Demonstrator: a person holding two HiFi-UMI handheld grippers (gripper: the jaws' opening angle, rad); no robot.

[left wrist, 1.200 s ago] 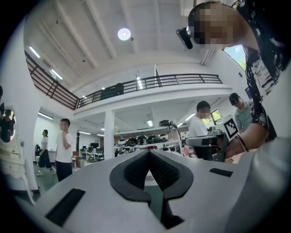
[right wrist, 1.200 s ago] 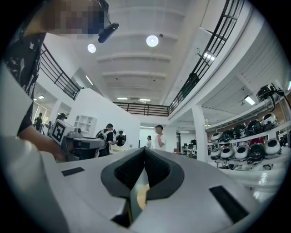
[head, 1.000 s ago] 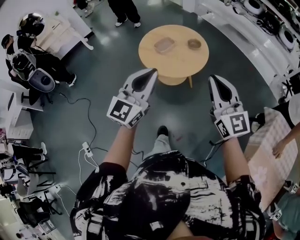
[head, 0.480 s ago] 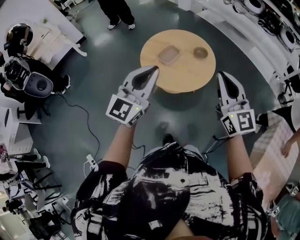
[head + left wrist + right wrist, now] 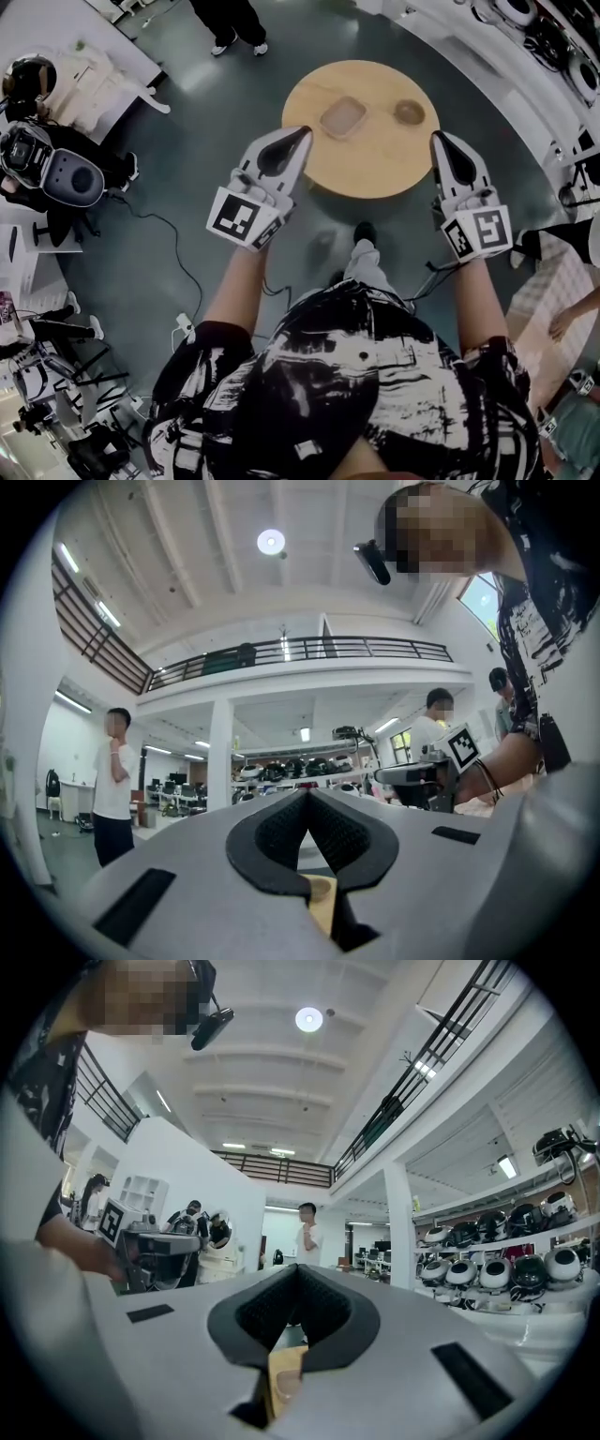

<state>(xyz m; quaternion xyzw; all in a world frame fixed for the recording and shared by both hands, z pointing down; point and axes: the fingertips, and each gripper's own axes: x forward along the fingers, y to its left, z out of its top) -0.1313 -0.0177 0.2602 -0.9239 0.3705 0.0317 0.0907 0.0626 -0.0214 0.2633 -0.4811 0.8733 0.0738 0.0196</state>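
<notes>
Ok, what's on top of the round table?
A clear square tray and a small round bowl sit apart on the table. The left tool hangs in front of the table's left edge, so that bit is hidden. What the bowl holds is too small to tell.

Round wooden table on dark grey-green floor. On the tabletop, in the far half: clear square tray at left, small round dish at right, apart. On floor, left of table: black cable leading to white power strip.
</notes>
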